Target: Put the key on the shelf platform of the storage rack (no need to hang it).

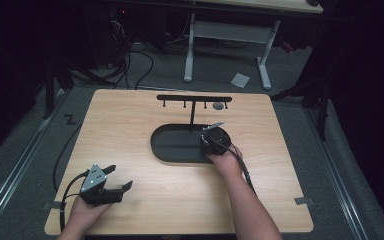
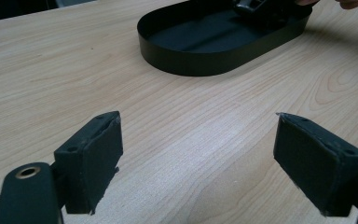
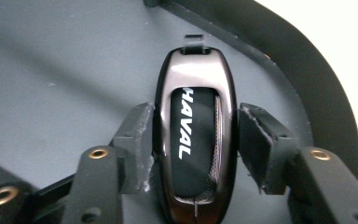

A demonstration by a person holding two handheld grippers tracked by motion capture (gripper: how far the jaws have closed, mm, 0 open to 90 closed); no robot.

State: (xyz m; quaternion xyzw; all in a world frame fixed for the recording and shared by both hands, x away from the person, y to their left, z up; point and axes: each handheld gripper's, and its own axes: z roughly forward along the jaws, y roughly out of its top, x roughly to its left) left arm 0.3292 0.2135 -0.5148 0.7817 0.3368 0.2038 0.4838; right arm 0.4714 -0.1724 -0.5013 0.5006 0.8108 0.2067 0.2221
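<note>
**Right gripper at the key fob in the tray; left gripper idle on the table.**

Your right gripper (image 3: 193, 140) sits low over the right end of the black oval tray (image 1: 170, 145), with the dark key fob (image 3: 195, 135) marked HAVAL lying on the tray floor between its jaws. The left pad touches the fob's side; the right pad stands just off it, so the jaws are apart and not clamped. Your left gripper (image 2: 198, 163) rests near the front left of the wooden table (image 1: 130, 115), its jaws wide apart with nothing between them, well apart from the tray.
</note>
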